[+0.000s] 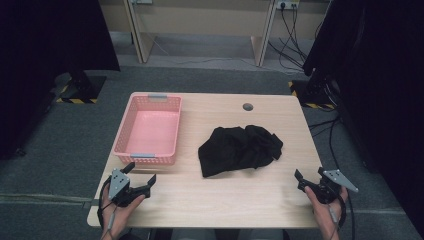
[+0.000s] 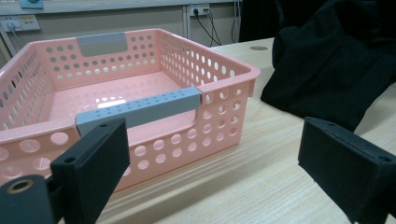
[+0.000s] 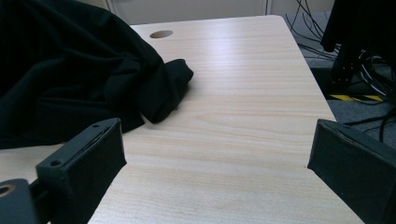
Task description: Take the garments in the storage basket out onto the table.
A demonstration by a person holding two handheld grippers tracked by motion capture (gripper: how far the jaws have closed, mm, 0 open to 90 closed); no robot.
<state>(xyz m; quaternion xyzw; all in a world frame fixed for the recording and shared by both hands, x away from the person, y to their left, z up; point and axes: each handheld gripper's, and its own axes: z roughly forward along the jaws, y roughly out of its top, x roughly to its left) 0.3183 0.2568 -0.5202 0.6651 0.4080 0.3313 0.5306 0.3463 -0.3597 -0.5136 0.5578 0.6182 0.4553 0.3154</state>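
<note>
A crumpled black garment [image 1: 240,149] lies in a heap at the middle of the wooden table [image 1: 225,200]. An empty pink perforated basket [image 1: 148,129] with grey handles stands to its left. My left gripper [image 1: 142,173] is held open near the table's front left corner, just in front of the basket. In the left gripper view the basket's near wall [image 2: 187,140] is close ahead of the left gripper [image 2: 215,154], and the garment [image 2: 336,65] lies to the right. My right gripper [image 1: 309,175] is open at the front right; the garment [image 3: 70,74] lies ahead and left of that gripper [image 3: 215,158], apart from it.
A round cable hole [image 1: 247,106] sits near the table's far edge. Dark curtains and stand bases [image 1: 80,90] flank the table on grey carpet. Cables [image 1: 295,45] trail on the floor at the back right. Bare wood [image 3: 252,93] stretches right of the garment.
</note>
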